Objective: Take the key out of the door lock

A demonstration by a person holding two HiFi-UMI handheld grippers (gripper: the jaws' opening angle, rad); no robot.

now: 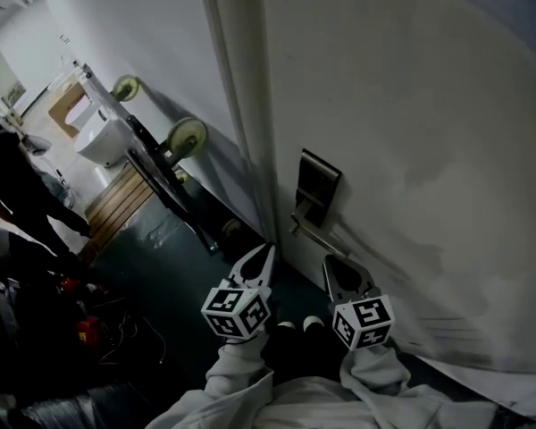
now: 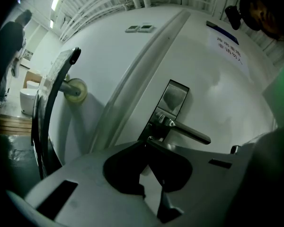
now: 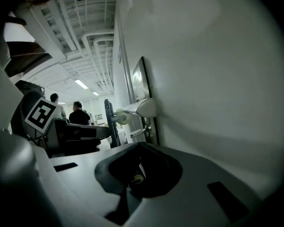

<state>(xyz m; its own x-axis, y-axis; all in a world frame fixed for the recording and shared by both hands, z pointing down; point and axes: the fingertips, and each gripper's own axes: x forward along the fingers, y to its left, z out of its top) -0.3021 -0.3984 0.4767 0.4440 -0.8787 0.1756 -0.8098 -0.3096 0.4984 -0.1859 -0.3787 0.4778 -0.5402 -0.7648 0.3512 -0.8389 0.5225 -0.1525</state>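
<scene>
Both my tongs are pinched fully together, with nothing caught in either. The left tongs [image 2: 146, 144] point at the lock. The key [image 2: 150, 138] sits just past their tips at twelve o'clock, still in the lock under the root of the lever handle [image 2: 189, 132]. I cannot tell whether the tips touch it. The right tongs [image 3: 140, 146] lie close along the door [image 1: 411, 132], with the lock ahead of them at about eleven o'clock. In the head view they hang at roughly six o'clock of the lock plate [image 1: 318, 182], and the left tongs at seven.

My own left tongs cover the lower part of the key, so I see only a bit of it. In the head view it is too small to pick out. In the right gripper view a pale stub juts from the plate below the handle's end; it may be the key, but I cannot be sure.

What shows of the key is a small, bright metal nub against the dark plate.

Farther off, at ten o'clock, a trolley [image 1: 156, 164] with pale wheels leans on the wall. Beyond it a person in dark clothes [image 1: 13, 181] is cut off by the frame's edge.
</scene>
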